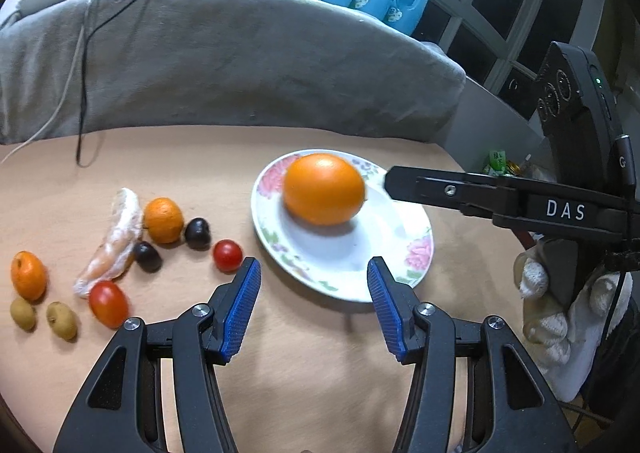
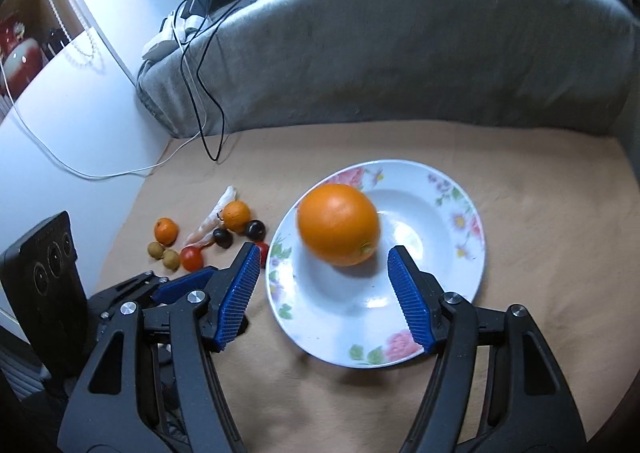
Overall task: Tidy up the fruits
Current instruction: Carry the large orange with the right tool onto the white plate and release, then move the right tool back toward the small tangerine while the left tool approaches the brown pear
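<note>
— Where is the big fruit relative to your jaws?

— I see the large orange (image 2: 338,224) lying on the floral plate (image 2: 456,281), toward its far-left part, and it looks a little blurred in both views. My right gripper (image 2: 323,293) hangs over the near edge of the plate with its jaws released and spread wide. The orange sits just beyond the gap between them, a bit to the left of the middle, touching neither blue pad (image 2: 408,305).

— And the other side?

— My left gripper (image 1: 314,307) is also released, jaws wide apart, hovering over the bench (image 1: 296,373) at the plate's near-left rim (image 1: 348,293). From that view the orange (image 1: 324,189) lies farther off, beyond the gap, and the right gripper (image 1: 390,181) reaches in from the right with its tip at the plate's far-right rim, just beside the orange; I cannot tell whether it touches.

— What is left off the plate?

— A cluster lies on the bench to the left of the plate: a small orange (image 1: 163,220), another small orange (image 1: 28,275) farther left, a peeled citrus segment (image 1: 116,241), two dark round fruits (image 1: 197,233), two cherry tomatoes (image 1: 108,303) and two small brownish fruits (image 1: 62,320) nearest me. All are well apart from both sets of jaws. A grey blanket (image 1: 240,65) bounds the far side of the bench.
</note>
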Motion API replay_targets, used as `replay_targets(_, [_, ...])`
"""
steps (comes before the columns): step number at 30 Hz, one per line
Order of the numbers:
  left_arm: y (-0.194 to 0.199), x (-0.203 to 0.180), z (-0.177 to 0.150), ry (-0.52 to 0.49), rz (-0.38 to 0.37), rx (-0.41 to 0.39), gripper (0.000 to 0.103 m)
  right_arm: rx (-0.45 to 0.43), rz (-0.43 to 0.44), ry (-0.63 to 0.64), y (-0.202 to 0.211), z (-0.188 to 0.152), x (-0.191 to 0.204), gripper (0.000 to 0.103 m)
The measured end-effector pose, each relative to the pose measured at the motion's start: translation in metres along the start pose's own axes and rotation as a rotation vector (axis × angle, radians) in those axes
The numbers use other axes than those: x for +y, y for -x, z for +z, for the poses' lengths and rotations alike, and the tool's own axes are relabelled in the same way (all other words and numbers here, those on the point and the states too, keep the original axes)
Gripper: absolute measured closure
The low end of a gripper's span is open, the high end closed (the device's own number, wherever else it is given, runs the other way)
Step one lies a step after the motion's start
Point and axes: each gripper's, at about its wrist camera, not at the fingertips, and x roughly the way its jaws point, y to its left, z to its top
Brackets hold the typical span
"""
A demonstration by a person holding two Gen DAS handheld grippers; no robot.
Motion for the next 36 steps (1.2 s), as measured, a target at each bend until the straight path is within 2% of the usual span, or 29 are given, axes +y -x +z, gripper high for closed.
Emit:
replay_targets(5, [0.012,0.011,-0.003,0.016,0.038,-0.021,0.047,-0.013,-0.015,0.022,0.001,-0.003,0.004,0.033])
replay_targets(8, [0.019,0.015,-0.002,0.013,0.065,-0.034,0.047,-0.023,-0.026,0.036,0.001,-0.006,0.006,0.027])
replay_targets(14, [0.035,0.029,-0.008,-0.001,0.127,-0.059,0.046,-0.043,-0.037,0.074,0.002,-0.010,0.015,0.027])
replay_targets(25, [0.070,0.062,-0.028,0.022,0.243,-0.105,0.046,-0.046,-0.016,0.137,-0.006,-0.008,0.037,0.027])
replay_targets(36, [0.083,0.089,-0.042,0.074,0.305,-0.110,0.046,-0.015,0.016,0.198,-0.023,-0.002,0.062,0.027])
